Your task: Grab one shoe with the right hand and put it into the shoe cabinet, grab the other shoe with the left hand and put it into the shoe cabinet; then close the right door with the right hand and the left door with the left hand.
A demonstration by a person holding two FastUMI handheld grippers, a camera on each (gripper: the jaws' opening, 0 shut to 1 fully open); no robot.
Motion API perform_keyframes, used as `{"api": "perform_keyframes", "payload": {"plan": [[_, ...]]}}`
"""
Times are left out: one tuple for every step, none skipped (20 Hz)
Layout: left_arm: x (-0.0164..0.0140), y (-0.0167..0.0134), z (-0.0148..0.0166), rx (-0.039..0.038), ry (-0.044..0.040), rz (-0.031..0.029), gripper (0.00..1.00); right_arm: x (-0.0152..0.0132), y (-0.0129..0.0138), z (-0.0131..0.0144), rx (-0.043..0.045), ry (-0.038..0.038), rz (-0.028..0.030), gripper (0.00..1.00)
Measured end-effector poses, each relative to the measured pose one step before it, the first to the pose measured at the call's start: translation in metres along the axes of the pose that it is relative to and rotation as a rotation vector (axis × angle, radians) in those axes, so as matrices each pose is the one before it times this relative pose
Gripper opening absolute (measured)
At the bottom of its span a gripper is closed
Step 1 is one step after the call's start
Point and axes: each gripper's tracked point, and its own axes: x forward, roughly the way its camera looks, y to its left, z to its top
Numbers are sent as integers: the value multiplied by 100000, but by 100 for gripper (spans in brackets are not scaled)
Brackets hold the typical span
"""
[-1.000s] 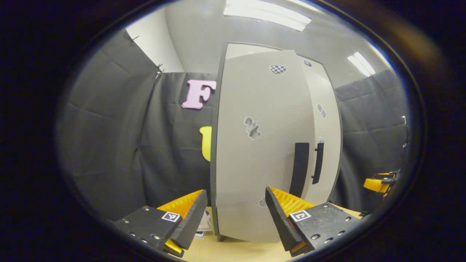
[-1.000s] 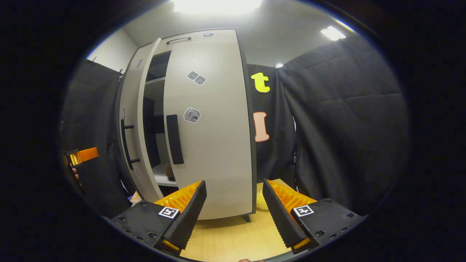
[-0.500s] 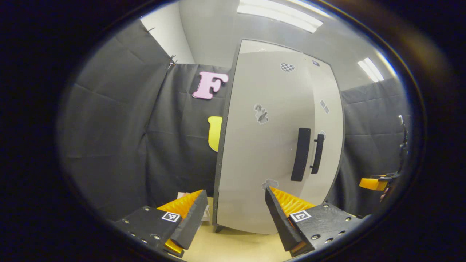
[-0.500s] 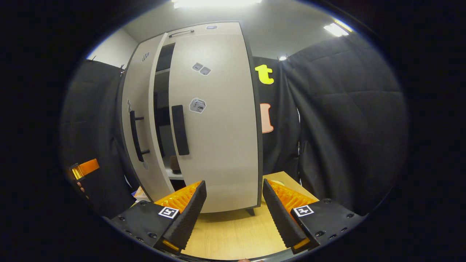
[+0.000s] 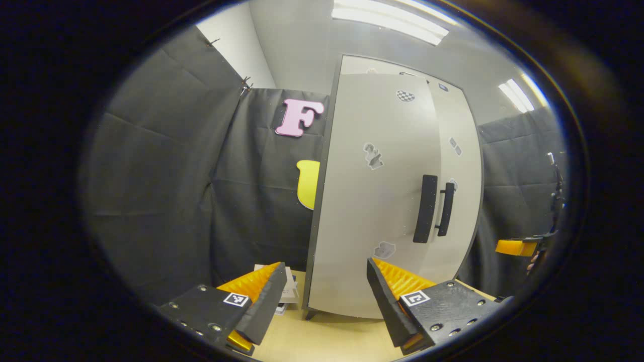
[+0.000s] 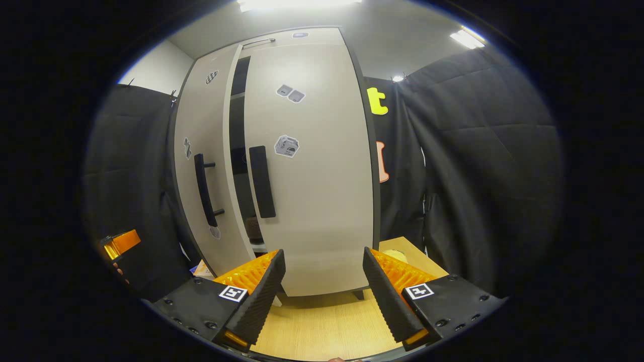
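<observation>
The pale shoe cabinet [image 6: 312,201] stands on the wooden table, both doors nearly shut. In the right gripper view a narrow dark gap [image 6: 239,141] stays between the left door [image 6: 201,125] and the right door [image 6: 322,166]. Low in that gap a brownish thing [image 6: 254,229] sits on a shelf; I cannot tell if it is a shoe. My right gripper [image 6: 324,257] is open and empty, just before the right door's lower edge. My left gripper [image 5: 326,266] is open and empty in front of the left door [image 5: 372,211]. Black handles [image 5: 426,208] flank the seam.
Light wooden table [image 6: 322,327] lies under both grippers. Papers [image 5: 289,289] lie left of the cabinet's foot. A yellowish object [image 6: 397,255] sits behind the cabinet's right corner. The other gripper [image 5: 513,246] shows at the right edge of the left gripper view. Black cloth walls surround the booth.
Both doors have swung inward and the gap between them has narrowed to a slit. The cabinet has slid rightward in both views. Both grippers stayed open.
</observation>
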Motion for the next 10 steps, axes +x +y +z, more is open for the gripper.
{"api": "perform_keyframes", "payload": {"plan": [[58,169,109,-355,-297,193,97,140,26,125,277,-370,165,98],[-74,73,75,92,-168,-29,93,130,80,221,884,-601,157,98],[39,208,94,421,-155,423,97,194,66,201,1154,-629,-34,98],[74,210,99,558,-220,458,97,242,-38,315,875,-895,-531,98],[86,61,159,355,-129,-28,97,107,-152,226,61,-1043,-888,98],[-224,113,127,294,-149,-30,97,257,-259,226,-682,-1024,-944,98],[-56,27,-5,239,-17,-141,93,241,-301,136,-990,-768,-720,98],[-151,-12,-112,341,215,-165,90,197,-460,92,-637,-144,-995,98],[-4,-1,-27,382,331,50,88,157,-408,90,41,-75,-755,98],[-29,5,-94,169,213,71,88,244,-354,136,432,-295,-825,98]]}}
